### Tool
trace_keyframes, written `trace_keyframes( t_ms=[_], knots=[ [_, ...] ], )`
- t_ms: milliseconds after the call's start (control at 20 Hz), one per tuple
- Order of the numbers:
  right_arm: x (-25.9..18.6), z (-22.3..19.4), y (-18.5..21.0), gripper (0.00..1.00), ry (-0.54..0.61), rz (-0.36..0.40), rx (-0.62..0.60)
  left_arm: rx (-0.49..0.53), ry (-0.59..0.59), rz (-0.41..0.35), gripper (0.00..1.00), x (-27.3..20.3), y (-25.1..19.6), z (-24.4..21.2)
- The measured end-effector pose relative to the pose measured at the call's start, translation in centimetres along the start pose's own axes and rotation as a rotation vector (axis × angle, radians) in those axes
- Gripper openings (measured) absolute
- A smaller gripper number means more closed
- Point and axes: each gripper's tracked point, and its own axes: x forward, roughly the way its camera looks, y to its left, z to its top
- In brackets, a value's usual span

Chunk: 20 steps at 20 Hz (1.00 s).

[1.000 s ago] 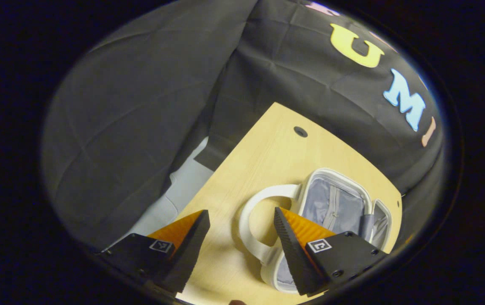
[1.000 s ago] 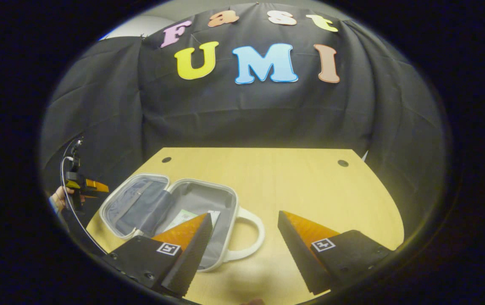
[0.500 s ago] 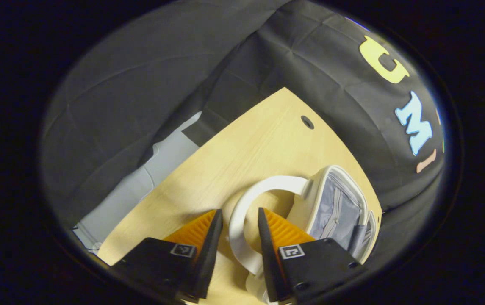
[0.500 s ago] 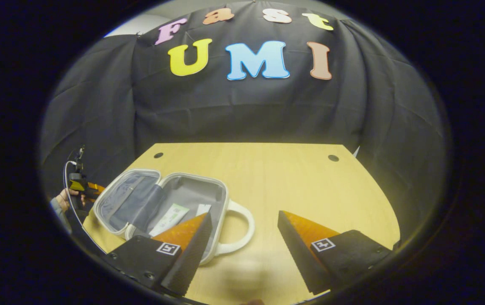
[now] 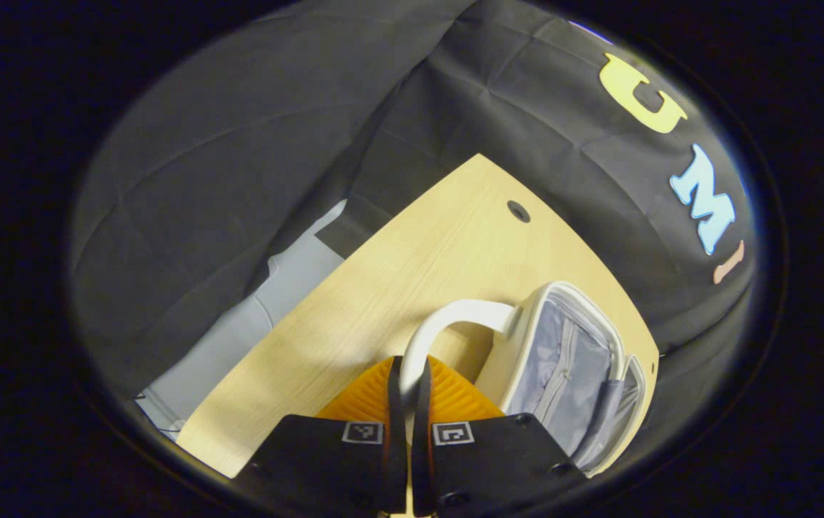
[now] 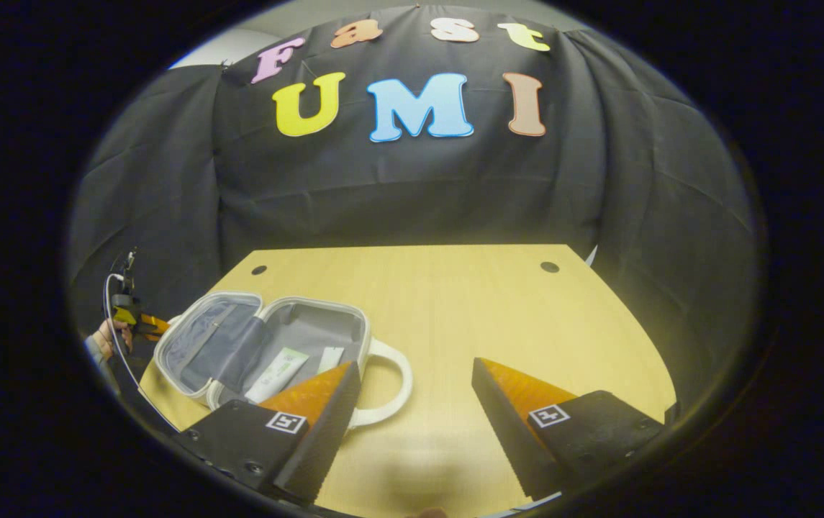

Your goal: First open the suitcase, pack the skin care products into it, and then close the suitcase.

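I can read no text here. The packets (image 6: 276, 365) in the open suitcase (image 6: 289, 338) have print on them, but it is too small to read. The fingers (image 6: 340, 392) carry small square marker patterns, not words or numbers.

My right gripper (image 6: 415, 392) hangs over the wooden table (image 6: 469, 302) with its 2 fingers spread wide and nothing between them. To its left the suitcase (image 6: 268, 345) lies open flat on the table, its 2 halves side by side and its white handle (image 6: 390, 374) curving out just past my left finger. Inside the nearer half lie a pale green tube (image 6: 278, 363) and a small white packet (image 6: 330, 357). At the far left edge my left gripper (image 6: 139, 322) shows beside the suitcase, held by a hand (image 6: 103, 335).
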Motion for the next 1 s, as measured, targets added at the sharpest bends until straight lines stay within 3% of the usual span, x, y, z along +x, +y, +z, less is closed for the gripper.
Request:
trace_keyframes(
  t_ms=[150,200,250,300,550,800,1000],
  knots=[
    [-0.2,1.0,-1.2,0.9,-0.038,-0.003,-0.008,0.039,-0.059,-0.009,0.11,-4.0,-1.8,1.8],
    [-0.3,1.5,-1.6,0.96,-0.052,-0.005,-0.01,0.05,-0.081,-0.022,0.11,-5.5,-3.0,2.2],
    [-0.3,1.9,-2.0,0.9,-0.067,-0.006,-0.012,0.065,-0.104,-0.038,0.11,-7.1,-4.1,2.9],
    [-0.4,2.4,-2.5,0.96,-0.082,-0.008,-0.013,0.081,-0.129,-0.052,0.11,-8.8,-5.9,3.6],
    [-0.6,4.0,-5.5,0.96,-0.136,-0.011,-0.022,0.217,-0.245,-0.132,0.1,-16.0,-16.8,4.3],
    [-0.3,4.1,-8.6,0.95,-0.145,0.02,-0.015,0.358,-0.311,-0.229,0.13,-21.7,-29.5,0.1],
    [-0.3,4.4,-11.0,0.96,-0.156,0.069,0.002,0.418,-0.322,-0.287,0.1,-23.5,-38.3,-6.6]
  ],
)
